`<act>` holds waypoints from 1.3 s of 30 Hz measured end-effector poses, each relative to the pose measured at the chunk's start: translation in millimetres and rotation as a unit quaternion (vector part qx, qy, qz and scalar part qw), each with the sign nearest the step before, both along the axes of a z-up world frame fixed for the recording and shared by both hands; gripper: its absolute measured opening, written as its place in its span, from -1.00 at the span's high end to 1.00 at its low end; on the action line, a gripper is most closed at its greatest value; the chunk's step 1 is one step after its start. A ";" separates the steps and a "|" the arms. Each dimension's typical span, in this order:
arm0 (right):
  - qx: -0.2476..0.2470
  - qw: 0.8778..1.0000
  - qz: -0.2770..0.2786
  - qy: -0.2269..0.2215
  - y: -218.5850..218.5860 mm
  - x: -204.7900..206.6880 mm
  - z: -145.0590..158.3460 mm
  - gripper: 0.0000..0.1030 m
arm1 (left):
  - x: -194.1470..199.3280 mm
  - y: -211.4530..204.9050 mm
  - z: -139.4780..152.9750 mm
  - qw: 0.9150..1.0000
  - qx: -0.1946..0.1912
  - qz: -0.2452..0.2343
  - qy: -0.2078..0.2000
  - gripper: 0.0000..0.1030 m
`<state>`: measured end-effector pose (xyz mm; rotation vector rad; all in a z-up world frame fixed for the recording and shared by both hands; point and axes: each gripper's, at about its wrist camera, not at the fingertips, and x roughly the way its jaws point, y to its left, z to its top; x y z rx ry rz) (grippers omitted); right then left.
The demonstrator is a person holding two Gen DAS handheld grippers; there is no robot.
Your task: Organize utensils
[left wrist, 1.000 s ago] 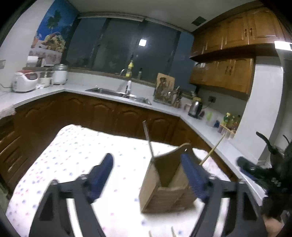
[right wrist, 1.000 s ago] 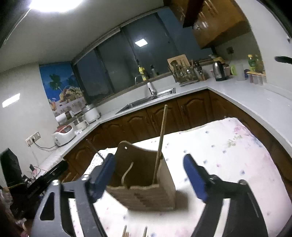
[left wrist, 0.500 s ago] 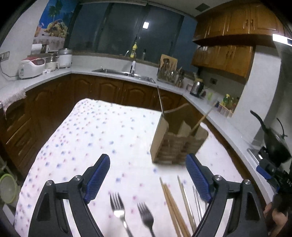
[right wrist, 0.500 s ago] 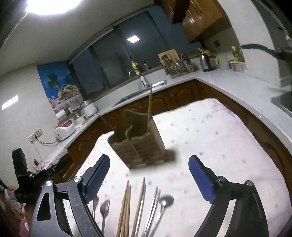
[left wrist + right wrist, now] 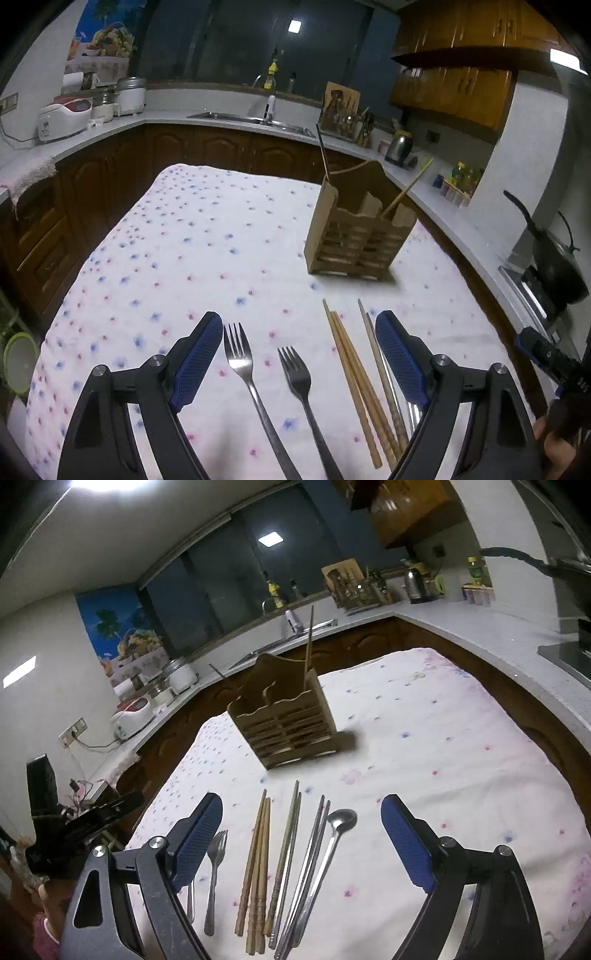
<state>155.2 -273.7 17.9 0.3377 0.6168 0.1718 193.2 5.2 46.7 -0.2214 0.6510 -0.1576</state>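
Note:
A wooden utensil caddy [image 5: 356, 236] [image 5: 286, 723] stands on the flowered tablecloth with a chopstick [image 5: 307, 650] and a thin metal piece upright in it. In front of it lie two forks [image 5: 251, 373] [image 5: 301, 380], wooden chopsticks [image 5: 352, 376] [image 5: 256, 853], metal chopsticks [image 5: 308, 856] and a spoon [image 5: 334, 834]. My left gripper [image 5: 299, 354] is open and empty just above the forks. My right gripper [image 5: 301, 838] is open and empty above the chopsticks and spoon.
The table [image 5: 192, 251] is ringed by kitchen counters [image 5: 110, 129] with dark wood cabinets, a sink [image 5: 251, 120], rice cookers [image 5: 62, 114] and a kettle [image 5: 397, 147]. A black pan [image 5: 557, 266] sits on the stove at the right.
Both grippers have pulled back from the caddy and tilted down. The forks, chopsticks and spoon on the cloth have come into view beneath them. Both stay open.

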 end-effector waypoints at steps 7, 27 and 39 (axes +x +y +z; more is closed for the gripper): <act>0.004 1.000 0.014 0.027 6.7 9.0 -13.1 -0.27 | 11.0 -16.3 -6.4 0.999 0.019 -0.021 0.031 -0.60; 0.026 0.982 0.084 0.167 38.3 65.1 -101.1 0.49 | 75.8 -91.1 -84.2 0.976 0.122 -0.084 0.160 -0.06; -0.036 0.980 0.020 0.195 -6.0 61.0 -109.5 0.82 | 85.9 -63.0 -79.3 0.979 0.077 -0.091 0.168 -0.05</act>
